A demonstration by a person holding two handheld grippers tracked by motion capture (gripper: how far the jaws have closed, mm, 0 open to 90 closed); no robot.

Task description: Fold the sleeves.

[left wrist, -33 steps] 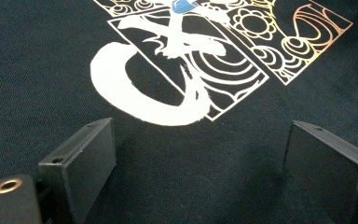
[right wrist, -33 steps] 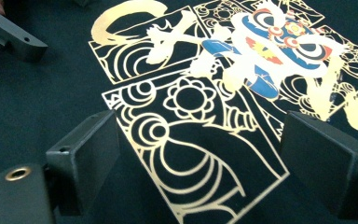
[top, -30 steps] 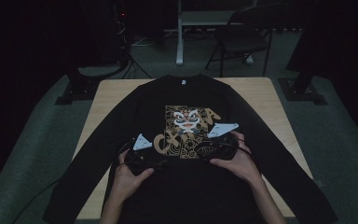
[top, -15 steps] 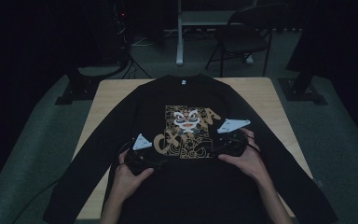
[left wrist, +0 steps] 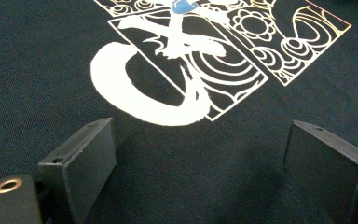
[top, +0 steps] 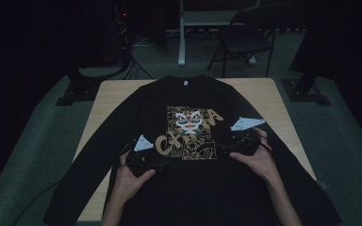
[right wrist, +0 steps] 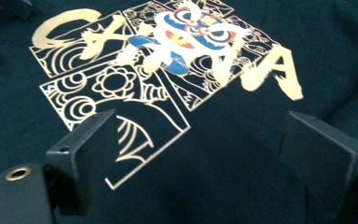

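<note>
As the right gripper (top: 245,141) has slid right off the black long-sleeved printed cotton sweatshirt's (top: 188,197) gold motif, both grippers, left gripper (top: 141,162) included, gape empty, probably heading for the sleeves.

Black shirt (right wrist: 261,154) print: gold lettering, seemingly "CHINA".
</note>
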